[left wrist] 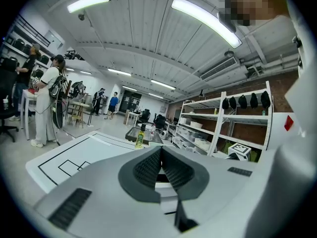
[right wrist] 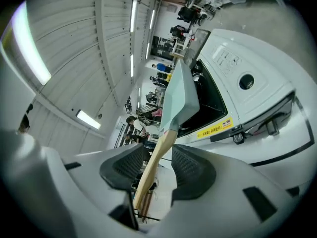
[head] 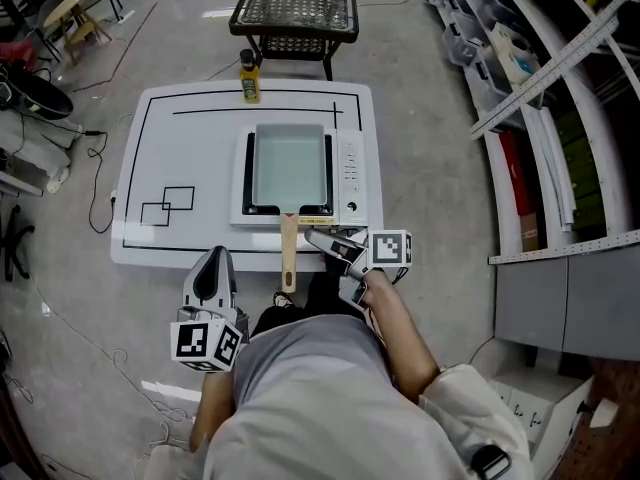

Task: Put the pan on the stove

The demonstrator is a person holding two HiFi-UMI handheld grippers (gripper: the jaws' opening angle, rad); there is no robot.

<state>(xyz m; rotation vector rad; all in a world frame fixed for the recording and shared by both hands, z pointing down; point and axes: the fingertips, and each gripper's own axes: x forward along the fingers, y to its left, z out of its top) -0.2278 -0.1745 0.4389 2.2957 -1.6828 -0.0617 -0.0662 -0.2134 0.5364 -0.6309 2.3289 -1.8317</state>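
Note:
A pale teal square pan rests on the white stove, which stands on the white table. Its wooden handle sticks out over the table's near edge. My right gripper hovers just right of the handle, open. In the right gripper view the handle runs across the gap between the jaws of the right gripper, with space left on the right side, and the pan and the stove lie beyond. My left gripper is below the table edge, shut and empty. The left gripper points over the table.
A yellow oil bottle stands at the table's far edge, also in the left gripper view as the bottle. Behind it is a black mesh side table. Shelving runs along the right. Black outlines mark the table's left part.

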